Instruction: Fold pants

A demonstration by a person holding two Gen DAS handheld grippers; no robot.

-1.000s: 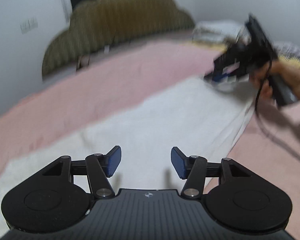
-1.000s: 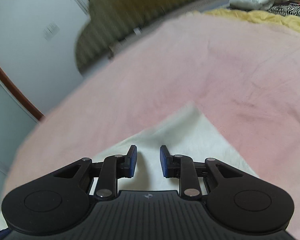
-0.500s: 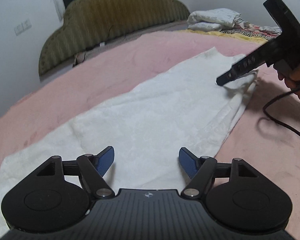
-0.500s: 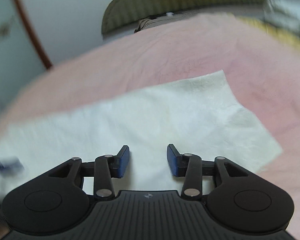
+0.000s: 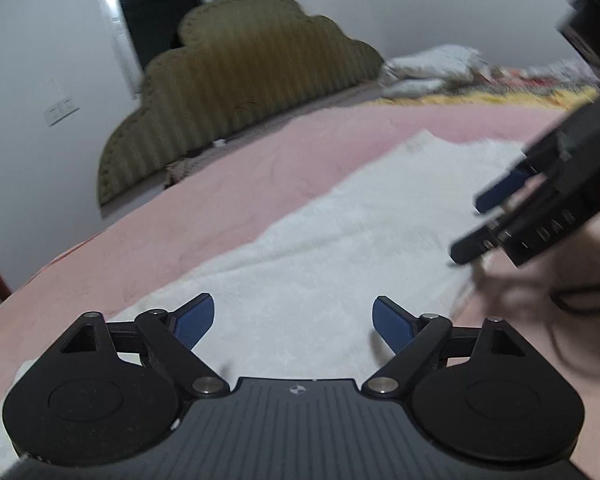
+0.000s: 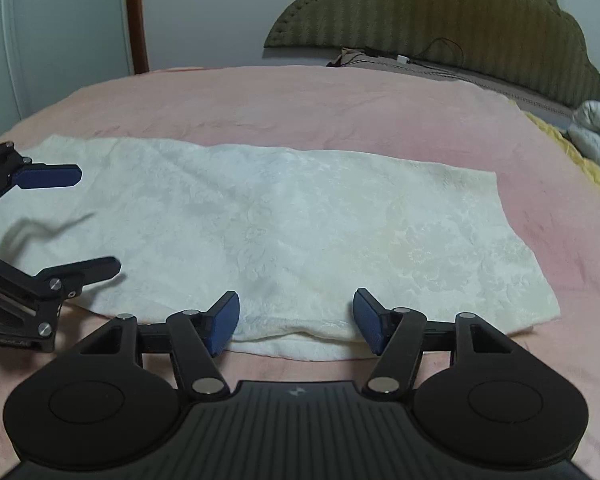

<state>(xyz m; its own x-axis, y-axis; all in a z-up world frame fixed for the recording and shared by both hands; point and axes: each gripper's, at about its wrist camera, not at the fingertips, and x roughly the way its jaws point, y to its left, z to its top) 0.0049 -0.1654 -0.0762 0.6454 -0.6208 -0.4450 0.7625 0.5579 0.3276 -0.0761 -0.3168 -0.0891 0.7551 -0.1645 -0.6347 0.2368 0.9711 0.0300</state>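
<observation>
Pink bed carries the soft, limp white pants lying flat, best pinched at a near-edge corner, while left tongs and right tongs, jaws just opened, hold nothing.

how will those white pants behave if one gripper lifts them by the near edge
Probably floppy: the white pants lie flat and follow the pink bedspread, so the unlifted part would likely sag and drag. The near edge shows stacked layers, so a shallow pinch may catch only the top one. The textured weave suggests fair grip, not slippery.
</observation>
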